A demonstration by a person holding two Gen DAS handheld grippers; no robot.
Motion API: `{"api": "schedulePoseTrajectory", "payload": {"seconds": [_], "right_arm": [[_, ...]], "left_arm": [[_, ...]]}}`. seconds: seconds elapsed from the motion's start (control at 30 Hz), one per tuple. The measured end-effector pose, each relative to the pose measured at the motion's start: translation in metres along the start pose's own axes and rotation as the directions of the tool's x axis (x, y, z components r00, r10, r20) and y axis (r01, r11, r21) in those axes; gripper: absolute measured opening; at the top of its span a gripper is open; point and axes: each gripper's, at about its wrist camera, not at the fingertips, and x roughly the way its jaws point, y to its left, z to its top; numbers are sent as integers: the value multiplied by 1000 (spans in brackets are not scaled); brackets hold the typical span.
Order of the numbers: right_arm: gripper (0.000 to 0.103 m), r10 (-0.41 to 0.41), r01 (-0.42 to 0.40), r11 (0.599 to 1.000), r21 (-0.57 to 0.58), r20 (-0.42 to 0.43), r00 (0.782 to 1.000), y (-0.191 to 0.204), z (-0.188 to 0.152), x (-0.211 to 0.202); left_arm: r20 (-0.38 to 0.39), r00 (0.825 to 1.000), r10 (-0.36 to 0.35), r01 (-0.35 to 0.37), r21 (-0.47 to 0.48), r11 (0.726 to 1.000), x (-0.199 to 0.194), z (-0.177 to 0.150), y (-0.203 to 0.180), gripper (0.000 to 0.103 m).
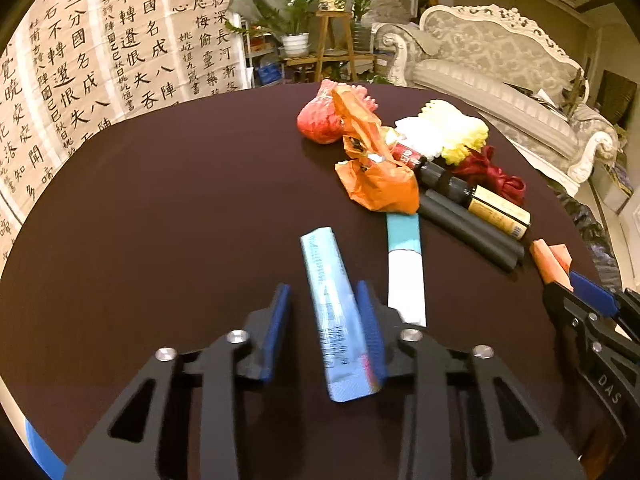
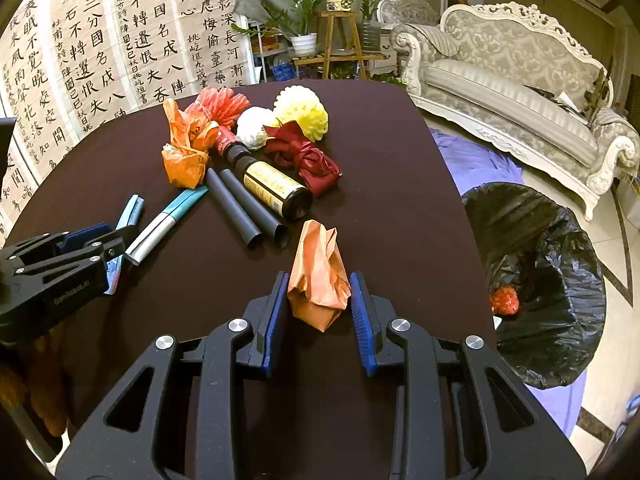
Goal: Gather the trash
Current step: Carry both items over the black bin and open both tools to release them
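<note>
My left gripper (image 1: pixel 325 300) is open around a light blue wrapper (image 1: pixel 332 312) lying on the dark table (image 1: pixel 160 220); the wrapper touches the right pad. My right gripper (image 2: pixel 319 288) is open around a crumpled orange paper (image 2: pixel 318 276) on the table (image 2: pixel 400 184). Farther on lie an orange plastic bag (image 2: pixel 184 152), a dark bottle (image 2: pixel 268 184), black tubes (image 2: pixel 248 212), a teal and white box (image 2: pixel 164 224), red (image 2: pixel 218 106), white (image 2: pixel 252 126) and yellow (image 2: pixel 302 112) foam nets and a dark red cloth (image 2: pixel 308 156).
A bin lined with a black bag (image 2: pixel 536 276) stands on the floor to the table's right, with a red item inside (image 2: pixel 505 300). A sofa (image 2: pixel 512 80) is behind it. Calligraphy sheets (image 2: pixel 100 48) hang at left. Plants (image 2: pixel 320 0) stand at back.
</note>
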Motion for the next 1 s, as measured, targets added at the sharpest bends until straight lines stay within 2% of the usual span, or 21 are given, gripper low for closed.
{"api": "schedulePoseTrajectory", "payload": {"seconds": [0.23,0.6,0.83,1.0], "right_arm": [[29,0,0,1000,2,3,1000,0,1,-1],[28,-6,5,1000,16,50,999,-3,4,-14],[28,-42,39,999,35,106,993,-19,8,-33],[28,-93,84,994,69,146,985,-43,10,-47]], "left_arm": [[17,999,-28,28,-4,1000,-2,-2,3,18],[86,996,-34,36,-25,999,-25,-4,-1,17],[134,987,-88,88,4,996,-43,1,-22,17],[158,976,-151,144,57,988,-47,8,-54,17]]}}
